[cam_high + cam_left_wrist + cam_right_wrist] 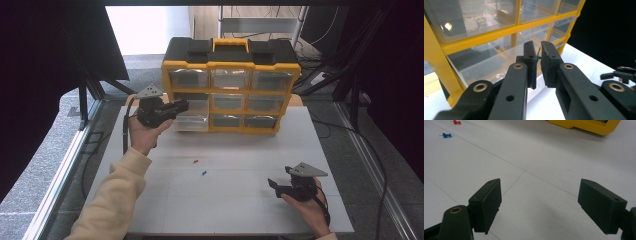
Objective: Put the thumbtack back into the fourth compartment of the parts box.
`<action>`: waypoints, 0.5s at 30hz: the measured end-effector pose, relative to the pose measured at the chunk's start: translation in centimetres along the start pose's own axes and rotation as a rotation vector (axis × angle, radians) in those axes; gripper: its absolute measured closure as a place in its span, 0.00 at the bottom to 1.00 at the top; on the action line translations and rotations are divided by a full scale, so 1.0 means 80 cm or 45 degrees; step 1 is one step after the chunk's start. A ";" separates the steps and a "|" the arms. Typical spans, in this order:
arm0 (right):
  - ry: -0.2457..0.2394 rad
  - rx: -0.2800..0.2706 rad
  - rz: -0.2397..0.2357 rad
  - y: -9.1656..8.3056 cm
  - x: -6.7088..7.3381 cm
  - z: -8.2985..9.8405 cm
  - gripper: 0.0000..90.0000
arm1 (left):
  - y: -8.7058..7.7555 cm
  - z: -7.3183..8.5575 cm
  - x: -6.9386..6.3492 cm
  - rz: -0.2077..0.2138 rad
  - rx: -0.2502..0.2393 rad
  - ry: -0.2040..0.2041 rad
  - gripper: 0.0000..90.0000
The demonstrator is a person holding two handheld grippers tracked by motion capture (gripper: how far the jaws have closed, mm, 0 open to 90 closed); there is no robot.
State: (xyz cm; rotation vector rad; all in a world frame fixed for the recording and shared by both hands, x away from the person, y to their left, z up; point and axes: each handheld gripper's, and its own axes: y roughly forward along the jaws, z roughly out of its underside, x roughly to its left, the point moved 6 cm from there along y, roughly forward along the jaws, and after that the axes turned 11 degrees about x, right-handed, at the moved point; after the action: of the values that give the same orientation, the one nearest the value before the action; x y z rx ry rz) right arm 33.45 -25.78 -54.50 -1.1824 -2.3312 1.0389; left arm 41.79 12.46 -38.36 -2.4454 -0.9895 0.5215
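Left claw [538, 56] grips one green pushpin [538, 57] at the open lower-left drawer [192, 123] of the yellow organizer [231, 65], which has nine drawers. Two pushpins lie mid-surface [235, 200]: one red pushpin [195, 162], one blue pushpin [204, 173]. Right claw [539, 205] rests wide open, holding nothing.

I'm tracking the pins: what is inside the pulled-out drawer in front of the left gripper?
The pulled-out drawer looks empty through its clear wall, though glare hides part. The left gripper pinches a green pushpin before it.

Green pin [538, 57] mostly hidden between left tongs [538, 65].
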 end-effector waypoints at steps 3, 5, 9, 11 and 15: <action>0.001 0.000 -0.001 0.000 0.000 0.000 0.21 | 0.007 -0.002 0.006 -0.021 0.015 -0.008 0.92; 0.002 0.000 0.001 0.000 0.000 0.000 0.21 | 0.013 -0.001 0.011 -0.039 0.030 -0.014 0.92; -0.001 0.001 0.004 0.000 -0.001 0.000 0.21 | 0.021 0.000 0.020 -0.051 0.050 -0.041 0.92; -0.002 0.001 0.002 0.000 -0.001 0.001 0.21 | 0.023 0.000 0.024 -0.055 0.059 -0.049 0.92; 0.002 0.006 0.009 0.000 -0.001 0.001 0.21 | 0.026 0.001 0.027 -0.061 0.061 -0.058 0.91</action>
State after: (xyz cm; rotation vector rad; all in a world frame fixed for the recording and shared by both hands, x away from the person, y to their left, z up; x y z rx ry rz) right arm 33.47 -25.90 -54.55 -1.1900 -2.3241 1.0447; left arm 44.36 12.74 -39.87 -2.3715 -1.0393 0.5804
